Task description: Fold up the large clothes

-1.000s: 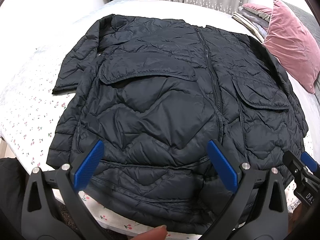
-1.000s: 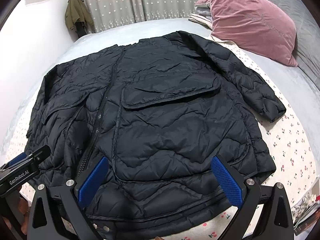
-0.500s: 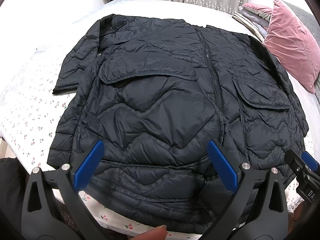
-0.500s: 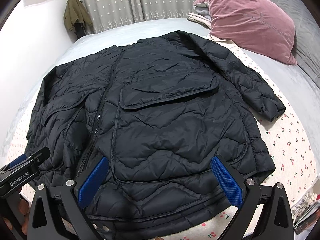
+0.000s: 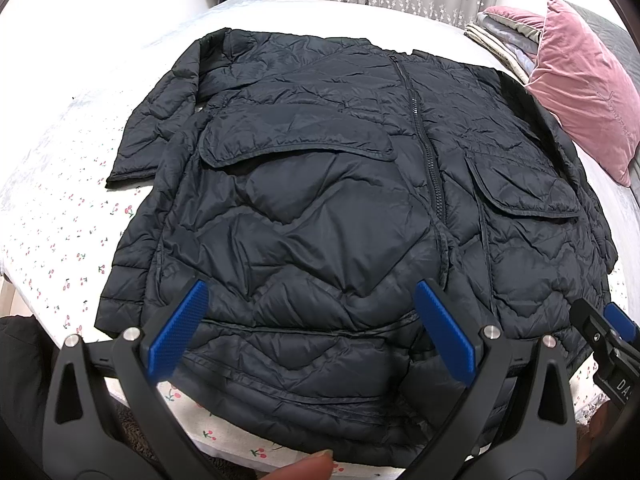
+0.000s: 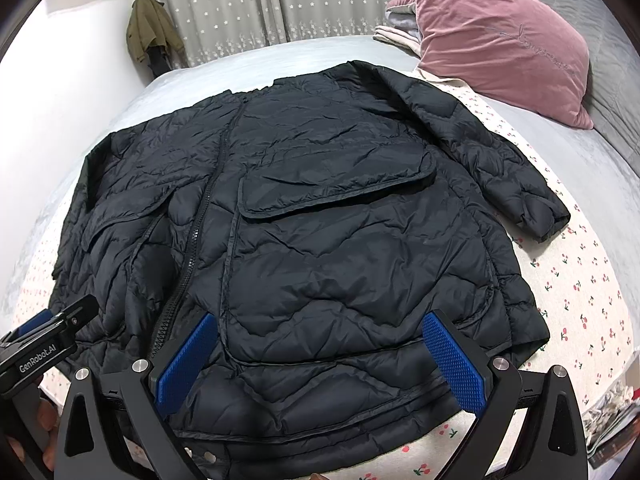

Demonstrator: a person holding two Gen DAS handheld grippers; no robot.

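**Quilted jacket spread flat on the bed, both grippers poised at its hem**

We see a black quilted jacket lying face up and unfolded on a bed covered with a cherry-print sheet, its zipper closed and its hem nearest us. The sleeve on our left angles out over the sheet; the other sleeve stretches toward a pink velvet pillow. Two large flap pockets sit either side of the zipper. Our left gripper hovers over the lower hem, its blue-padded fingers spread wide with nothing between them. Our right gripper hangs just above the hem on the other half of the jacket, its fingers likewise wide apart and gripping nothing. Each gripper's tip shows at the edge of the other's view. Behind the bed hang grey star-patterned curtains, with an olive coat beside them
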